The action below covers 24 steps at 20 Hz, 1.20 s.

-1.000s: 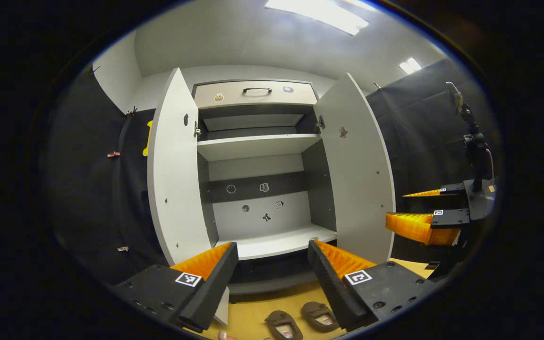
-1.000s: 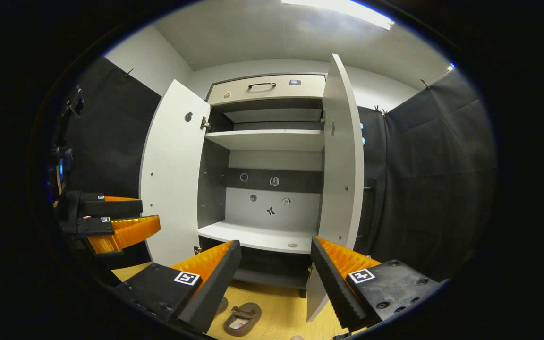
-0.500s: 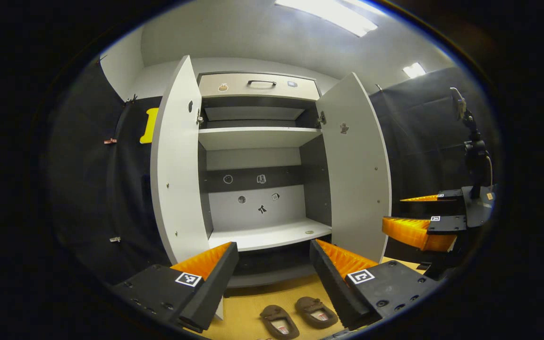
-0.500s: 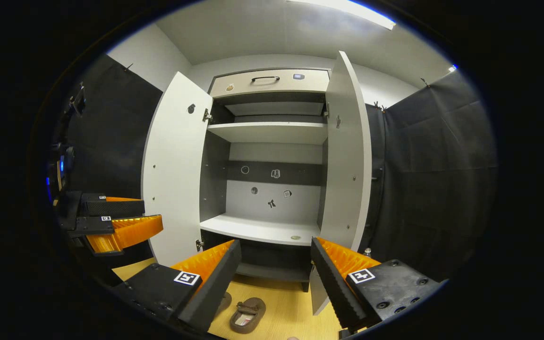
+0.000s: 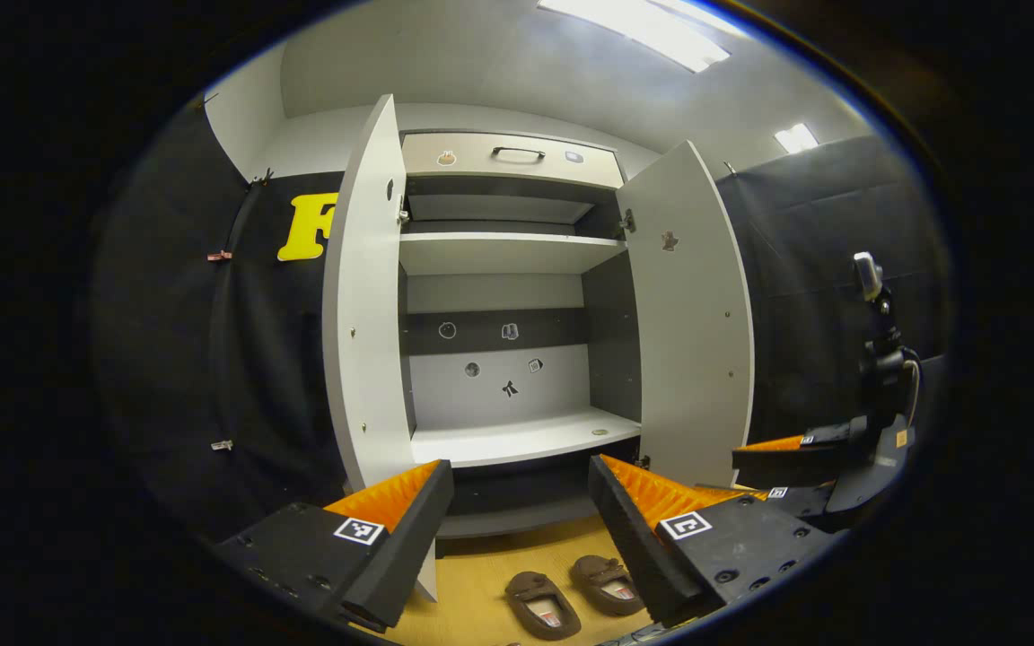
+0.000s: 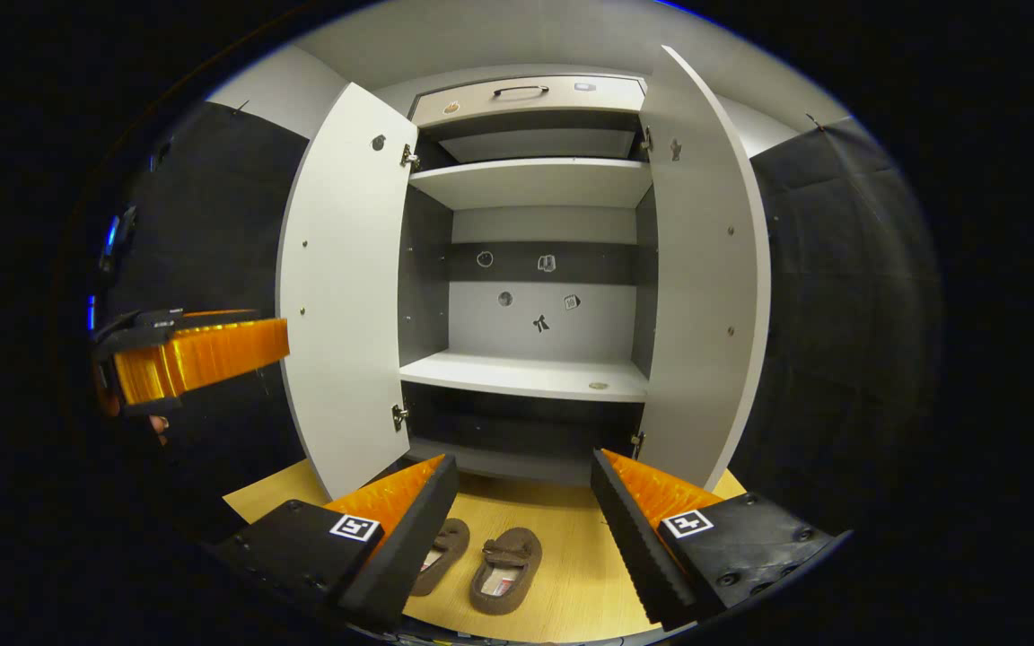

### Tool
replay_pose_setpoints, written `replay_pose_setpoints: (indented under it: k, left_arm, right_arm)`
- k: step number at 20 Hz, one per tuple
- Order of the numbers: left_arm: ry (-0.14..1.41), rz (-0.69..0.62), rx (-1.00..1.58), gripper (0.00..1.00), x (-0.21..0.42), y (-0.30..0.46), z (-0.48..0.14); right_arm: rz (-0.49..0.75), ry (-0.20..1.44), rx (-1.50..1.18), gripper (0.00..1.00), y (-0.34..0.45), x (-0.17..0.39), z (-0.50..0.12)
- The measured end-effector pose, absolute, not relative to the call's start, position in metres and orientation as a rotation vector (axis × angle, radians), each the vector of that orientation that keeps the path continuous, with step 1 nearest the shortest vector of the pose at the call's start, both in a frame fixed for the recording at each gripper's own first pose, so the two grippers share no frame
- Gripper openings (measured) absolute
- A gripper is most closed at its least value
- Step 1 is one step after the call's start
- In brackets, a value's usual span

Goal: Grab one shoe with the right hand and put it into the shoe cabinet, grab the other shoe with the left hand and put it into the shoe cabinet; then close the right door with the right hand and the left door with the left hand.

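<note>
Now, left gripper (image 5: 517, 520): jaws wide apart, nothing between the fingers, touching nothing; it hangs above the floor in front of the cabinet.
Right gripper (image 6: 521, 516): also spread wide and empty; in the left gripper view it appears again at 4 o'clock (image 5: 773, 467), and there I cannot tell its opening.
Shoes: two brown slippers lie side by side on the wooden floor (image 6: 571, 556), at 6 o'clock in both views; the right shoe (image 6: 506, 569) is between the right gripper's fingers but well below them, and the left shoe (image 6: 442, 556) is partly hidden behind the left finger.
Shoe cabinet (image 6: 526, 372): at 12 o'clock, shelves bare.
Left door (image 6: 342, 287): open.
Right door (image 6: 705, 269): open.
Writing: small stickers (image 6: 537, 323) on the back panel and on the top drawer (image 6: 526, 94); too small to read.
</note>
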<state>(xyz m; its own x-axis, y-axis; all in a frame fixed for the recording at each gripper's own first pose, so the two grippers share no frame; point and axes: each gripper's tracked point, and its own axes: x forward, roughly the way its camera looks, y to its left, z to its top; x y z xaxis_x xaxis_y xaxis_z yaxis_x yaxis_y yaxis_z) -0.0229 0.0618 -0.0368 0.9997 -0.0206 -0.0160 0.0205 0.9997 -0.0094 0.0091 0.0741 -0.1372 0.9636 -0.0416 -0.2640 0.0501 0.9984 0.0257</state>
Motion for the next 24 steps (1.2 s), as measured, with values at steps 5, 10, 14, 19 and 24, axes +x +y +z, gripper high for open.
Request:
replay_pose_setpoints:
  k: [5, 10, 14, 19, 24]
  left_arm:
    - [0.032, -0.007, -0.037, 0.96, -0.012, 0.068, -0.049]
    - [0.033, -0.011, -0.004, 0.96, 0.003, 0.067, -0.06]
    - [0.045, -0.006, -0.032, 0.96, 0.013, 0.07, -0.069]
    - [0.086, 0.05, -0.025, 0.96, 0.019, 0.094, -0.086]
    - [0.122, 0.084, -0.039, 0.96, 0.022, 0.109, -0.098]
  right_arm:
    - [-0.034, 0.429, 0.091, 0.98, 0.088, 0.018, -0.227]
    - [-0.001, 0.576, 0.122, 0.96, 0.108, 0.019, -0.311]
    - [0.01, 0.666, 0.159, 0.87, 0.118, 0.022, -0.364]
    - [-0.015, 0.776, 0.175, 0.65, 0.12, 0.028, -0.427]
    - [-0.011, 0.835, 0.145, 0.54, 0.122, 0.041, -0.466]
